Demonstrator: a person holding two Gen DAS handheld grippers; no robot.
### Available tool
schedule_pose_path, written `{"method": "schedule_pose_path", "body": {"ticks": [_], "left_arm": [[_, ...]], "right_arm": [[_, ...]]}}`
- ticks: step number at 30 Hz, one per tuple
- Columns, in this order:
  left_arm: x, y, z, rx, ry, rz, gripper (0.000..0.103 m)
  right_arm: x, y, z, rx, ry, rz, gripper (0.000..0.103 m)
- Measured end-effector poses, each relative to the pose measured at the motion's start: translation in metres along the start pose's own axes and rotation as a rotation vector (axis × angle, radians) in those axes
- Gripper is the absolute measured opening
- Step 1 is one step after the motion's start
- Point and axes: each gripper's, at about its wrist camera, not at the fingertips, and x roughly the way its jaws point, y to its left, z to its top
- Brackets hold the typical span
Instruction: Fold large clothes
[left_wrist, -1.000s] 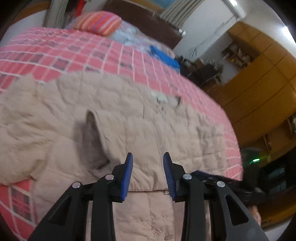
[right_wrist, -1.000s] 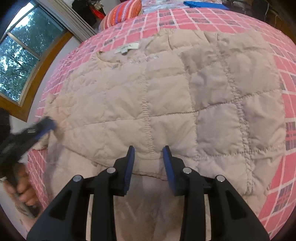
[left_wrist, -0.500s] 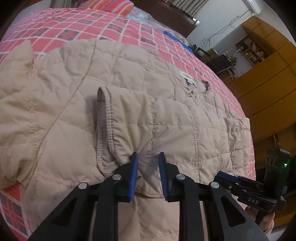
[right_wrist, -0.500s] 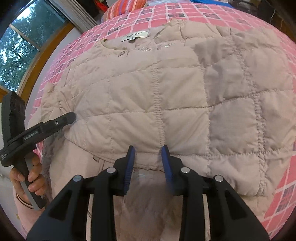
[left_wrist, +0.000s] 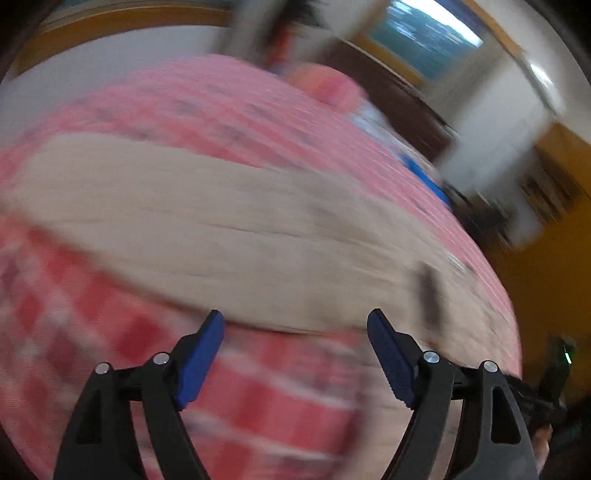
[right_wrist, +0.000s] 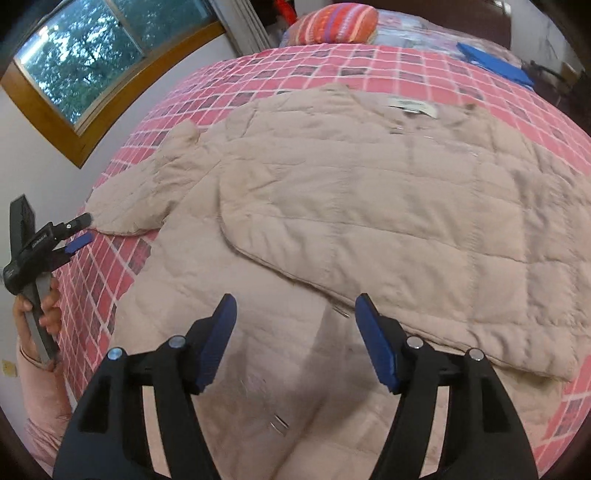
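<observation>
Lying flat on pink checked bedspread (right_wrist: 258, 85), beige quilted jacket (right_wrist: 369, 206), folded hem near spread, empty right gripper (right_wrist: 293, 332), left gripper (right_wrist: 79, 230) released by cuff

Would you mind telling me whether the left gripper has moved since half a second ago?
Yes. The left gripper has swung outward, from the jacket's folded front panel to the sleeve cuff near the bedspread's window-side edge.
</observation>
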Motion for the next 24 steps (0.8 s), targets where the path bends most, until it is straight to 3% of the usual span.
{"method": "schedule_pose_path", "body": {"ticks": [4, 8, 14, 20, 24], "left_arm": [[-0.007, 0.080, 0.018, -0.161, -0.024, 0.093, 0.080], [-0.007, 0.124, 0.032, -0.270, -0.038, 0.059, 0.079], [-0.002, 0.136, 0.045, -0.309, -0.068, 0.024, 0.079], [0.010, 0.133, 0.052, -0.325, -0.062, -0.019, 0.079], [0.018, 0.137, 0.059, -0.356, -0.067, -0.032, 0.078]], "right_arm": [[0.013, 0.004, 0.010, 0.015, 0.012, 0.019, 0.066], [0.024, 0.011, 0.017, 0.015, 0.027, 0.015, 0.066], [0.036, 0.035, 0.029, -0.009, 0.054, 0.034, 0.058], [0.038, 0.063, 0.034, -0.073, 0.053, 0.052, 0.058], [0.043, 0.058, 0.038, -0.056, 0.058, 0.047, 0.058]]}}
